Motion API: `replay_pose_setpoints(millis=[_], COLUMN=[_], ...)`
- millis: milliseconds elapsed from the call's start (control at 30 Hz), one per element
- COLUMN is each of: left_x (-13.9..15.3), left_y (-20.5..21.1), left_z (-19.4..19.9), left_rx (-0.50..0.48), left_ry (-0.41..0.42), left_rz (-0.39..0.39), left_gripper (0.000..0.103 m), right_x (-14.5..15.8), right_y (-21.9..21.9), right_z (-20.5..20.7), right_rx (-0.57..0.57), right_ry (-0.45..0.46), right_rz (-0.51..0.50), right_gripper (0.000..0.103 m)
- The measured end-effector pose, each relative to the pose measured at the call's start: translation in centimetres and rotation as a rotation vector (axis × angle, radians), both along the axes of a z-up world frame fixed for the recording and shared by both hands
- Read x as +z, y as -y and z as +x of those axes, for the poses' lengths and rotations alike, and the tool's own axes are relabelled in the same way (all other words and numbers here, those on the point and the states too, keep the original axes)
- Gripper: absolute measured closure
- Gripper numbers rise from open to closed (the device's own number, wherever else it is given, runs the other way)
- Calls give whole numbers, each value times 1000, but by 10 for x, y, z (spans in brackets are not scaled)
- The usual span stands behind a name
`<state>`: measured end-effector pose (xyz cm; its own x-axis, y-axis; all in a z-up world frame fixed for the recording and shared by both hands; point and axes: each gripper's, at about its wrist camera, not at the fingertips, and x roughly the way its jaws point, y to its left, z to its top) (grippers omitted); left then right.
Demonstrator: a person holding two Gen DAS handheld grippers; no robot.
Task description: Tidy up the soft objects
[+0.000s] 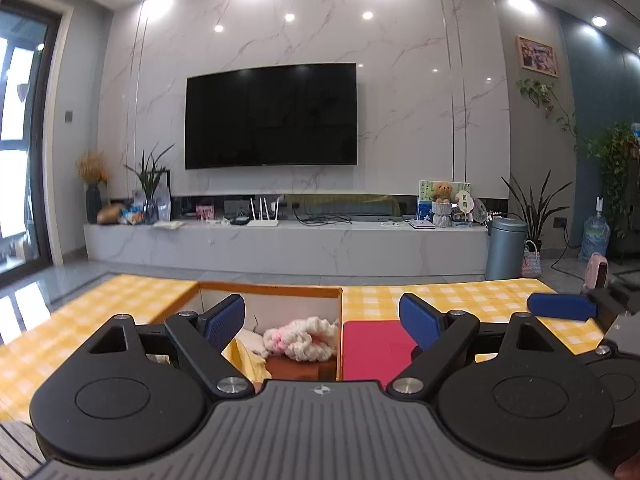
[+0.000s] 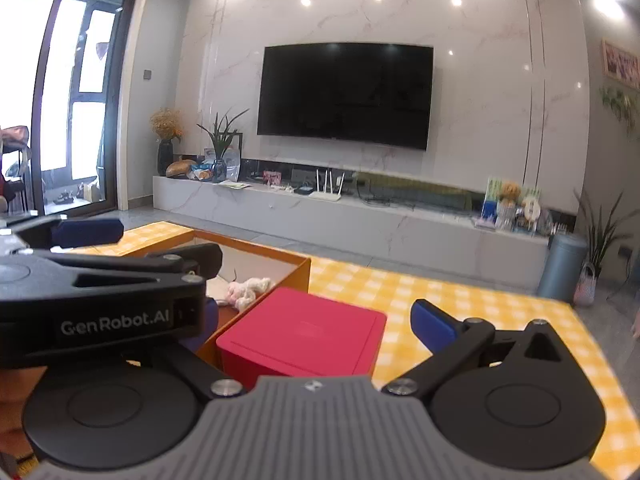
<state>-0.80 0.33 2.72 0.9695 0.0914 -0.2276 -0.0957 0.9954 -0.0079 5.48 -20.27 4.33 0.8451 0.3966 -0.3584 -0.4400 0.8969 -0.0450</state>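
Observation:
An open orange cardboard box point(image 1: 272, 289) stands on the yellow checked table. Inside lies a white and pink fluffy soft toy point(image 1: 302, 338), with a yellow soft item point(image 1: 244, 358) at its left. The toy also shows in the right wrist view point(image 2: 247, 291), inside the same box point(image 2: 298, 270). My left gripper point(image 1: 322, 322) is open and empty, above the near side of the box. My right gripper point(image 2: 320, 320) is open and empty over a red box point(image 2: 308, 334); its left finger is hidden behind the left gripper's body point(image 2: 100, 300).
The red box point(image 1: 378, 350) sits against the orange box's right side. The yellow checked tablecloth point(image 2: 460, 300) spreads to the right. Beyond the table are a marble TV console point(image 1: 280, 242), a wall TV, plants and a blue bin point(image 1: 506, 248).

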Motion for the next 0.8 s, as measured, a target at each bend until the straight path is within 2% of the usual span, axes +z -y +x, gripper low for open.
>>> replay_pose_setpoints(millis=[200,400,633,800], left_x=[-6,-8,-7,-5], left_y=[-4,-5,-3,-4], left_z=[-3,-5,-9,-9], left_rx=[15,18,30,19], left_ry=[-15,-38,-14,-6], left_rz=[29,-19,6,-5], left_gripper=[1,1,1,1], right_x=[-9,-12,-13,-12], right_y=[-5,-6,-4,-4], right_z=[-2,-3,-3,-5], right_rx=[-8,-14,-12,-4], right_ry=[-2,-15,-12,-6], right_rz=[-28,-12,-20,-20], right_gripper=[3,3,3,3])
